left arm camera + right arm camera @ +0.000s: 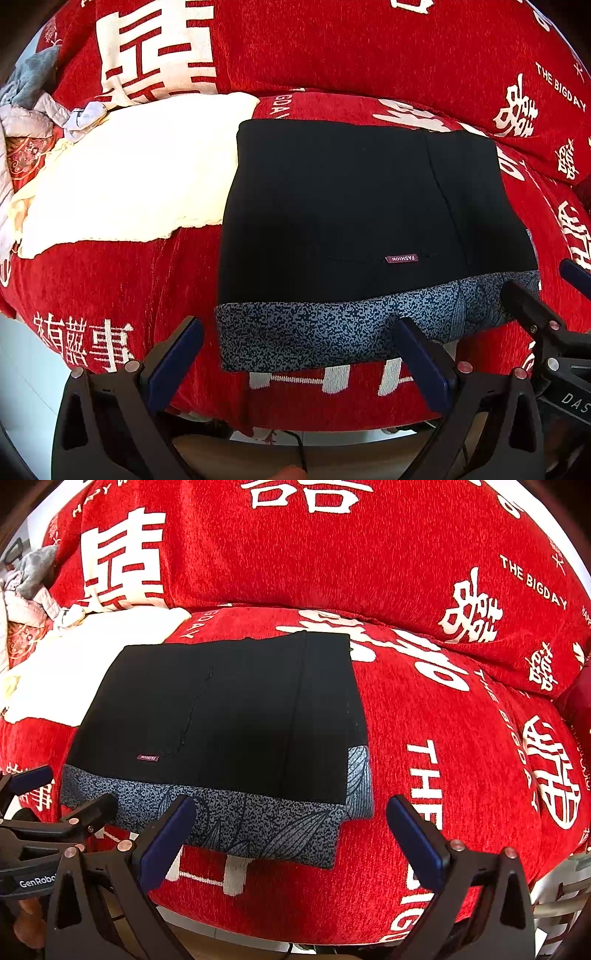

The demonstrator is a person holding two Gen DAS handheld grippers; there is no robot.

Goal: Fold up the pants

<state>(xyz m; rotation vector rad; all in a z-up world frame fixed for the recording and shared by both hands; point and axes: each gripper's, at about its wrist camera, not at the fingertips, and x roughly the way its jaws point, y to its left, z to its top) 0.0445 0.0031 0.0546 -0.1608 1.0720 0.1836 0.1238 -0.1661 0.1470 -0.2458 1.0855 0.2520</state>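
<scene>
The pants (351, 206) lie folded into a compact black rectangle on the red sofa seat, with a blue-grey speckled layer showing along the near edge and a small "FASHION" label (402, 259). My left gripper (299, 350) stands open just before that near edge, holding nothing. In the right wrist view the pants (221, 716) sit left of centre, and my right gripper (291, 830) is open in front of their near right corner. Each gripper shows in the other's view: the right gripper (546, 284) at the pants' right corner, the left gripper (66, 790) at the left corner.
A red sofa cover (110, 288) with white lettering spans seat and back cushions (332, 561). A white blanket (129, 173) lies left of the pants, touching their left edge. A heap of grey and pale clothes (33, 92) sits at the far left. The seat's front edge drops off close below the grippers.
</scene>
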